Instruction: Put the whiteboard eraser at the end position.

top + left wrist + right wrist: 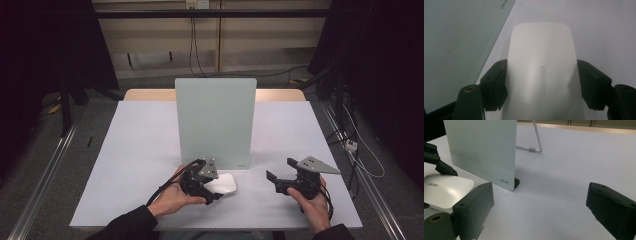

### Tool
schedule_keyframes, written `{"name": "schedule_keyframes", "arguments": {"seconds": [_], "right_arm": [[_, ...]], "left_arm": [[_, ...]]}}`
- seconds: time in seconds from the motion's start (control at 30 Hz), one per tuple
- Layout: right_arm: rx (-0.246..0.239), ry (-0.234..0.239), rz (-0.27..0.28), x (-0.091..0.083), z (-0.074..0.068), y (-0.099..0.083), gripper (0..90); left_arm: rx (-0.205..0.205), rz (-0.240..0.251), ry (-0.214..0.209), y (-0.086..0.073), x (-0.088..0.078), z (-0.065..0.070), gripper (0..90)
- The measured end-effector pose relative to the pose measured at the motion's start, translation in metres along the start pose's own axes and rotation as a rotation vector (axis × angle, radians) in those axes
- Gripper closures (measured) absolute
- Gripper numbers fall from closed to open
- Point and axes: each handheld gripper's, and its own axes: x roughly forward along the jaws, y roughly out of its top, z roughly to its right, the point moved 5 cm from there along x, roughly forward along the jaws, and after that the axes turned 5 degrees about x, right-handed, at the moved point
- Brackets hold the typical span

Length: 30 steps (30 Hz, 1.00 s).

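The left tool [541, 82] clamps the white eraser [541, 65] by its 2 smooth sides (it could slip); the right tool [539, 207] waits wide open beside the whiteboard [215, 120].

A small pale logo reading "deli" stands on the pale green upright board [482, 150], in its lower corner close to the bench in the right gripper view; the same mark shows at the board's corner in the left gripper view, cut off by the picture's edge. The white rounded eraser [541, 72] beside the board carries a faint grey embossed word on its top, probably the same brand, too blurred to read with certainty.
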Motion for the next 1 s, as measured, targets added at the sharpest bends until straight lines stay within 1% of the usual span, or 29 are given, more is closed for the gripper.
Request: {"name": "schedule_keyframes", "arguments": {"seconds": [0.03,0.1,0.13,0.17,0.23,0.27,0.3,0.33,0.37,0.4,0.47,0.53,0.57,0.6,0.63,0.67,0.7,0.73,0.77,0.87,0.93,0.97,1.0], "right_arm": [[0.0,0.001,0.002,0.0,0.0,0.0,7.6],[-0.001,0.001,0.001,0.0,0.001,0.0,7.6],[-0.001,0.001,0.002,0.0,0.0,0.0,7.6],[-0.002,0.001,0.003,0.0,0.0,0.0,7.6],[0.0,0.002,0.002,0.0,0.0,0.0,7.6],[0.001,0.002,0.002,0.0,0.001,0.0,7.6],[0.001,0.002,0.002,0.0,0.001,0.0,7.6],[0.0,0.003,0.003,0.0,0.001,0.0,7.6],[0.0,0.004,0.003,0.0,0.0,0.0,7.6],[0.0,0.004,0.001,0.0,0.0,0.0,7.6],[0.0,0.005,0.001,0.0,0.0,0.0,7.6],[0.001,0.004,0.001,0.0,0.001,0.0,7.6],[0.002,0.004,0.002,0.0,0.001,0.0,7.6],[0.004,0.004,0.001,0.0,0.001,0.0,7.6],[0.006,0.003,0.002,0.0,0.001,0.0,7.6],[0.006,0.003,0.002,0.0,0.002,0.0,7.6],[0.006,0.004,0.002,0.001,0.002,0.0,7.6],[0.005,0.005,0.001,0.001,0.001,0.0,7.6],[0.005,0.005,0.002,0.001,0.001,0.0,7.6],[0.004,0.003,0.002,0.001,0.001,0.0,7.6],[0.006,0.003,0.001,0.001,0.001,0.0,7.6],[0.006,0.003,0.003,0.001,0.001,0.0,7.6],[0.006,0.002,0.002,0.001,0.001,0.0,7.6]], "left_arm": [[-0.006,0.003,0.003,0.0,0.0,-0.001,29.3],[-0.024,0.009,0.022,0.0,0.001,-0.002,22.4],[-0.024,0.01,0.023,0.0,0.001,-0.001,19.9],[-0.029,0.008,0.013,0.0,0.0,-0.001,18.4],[-0.04,0.021,0.027,0.002,0.0,-0.001,15.5],[-0.037,0.025,0.032,0.002,0.0,0.0,13.2],[-0.035,0.032,0.04,0.003,-0.001,-0.001,12.3],[-0.034,0.033,0.061,0.004,-0.002,-0.001,11.6],[-0.034,0.043,0.057,0.004,-0.003,-0.001,10.2],[-0.051,0.058,0.068,0.005,-0.004,-0.001,9.4],[-0.055,0.065,0.072,0.005,-0.005,-0.001,7.9],[-0.059,0.072,0.067,0.005,-0.007,-0.002,7.2],[-0.064,0.083,0.071,0.005,-0.008,-0.003,7.2],[-0.078,0.102,0.069,0.006,-0.009,-0.003,7.1],[-0.083,0.101,0.072,0.006,-0.011,-0.004,7.1],[-0.09,0.125,0.054,0.006,-0.012,-0.004,7.1],[-0.088,0.134,0.057,0.006,-0.014,-0.005,7.1],[-0.088,0.132,0.066,0.005,-0.016,-0.006,7.1],[-0.1,0.147,0.072,0.005,-0.017,-0.007,7.1],[-0.111,0.175,0.078,0.005,-0.022,-0.01,7.1],[-0.126,0.183,0.102,0.006,-0.025,-0.012,7.1],[-0.135,0.197,0.105,0.006,-0.026,-0.013,7.1],[-0.143,0.205,0.122,0.006,-0.028,-0.014,7.1]]}}
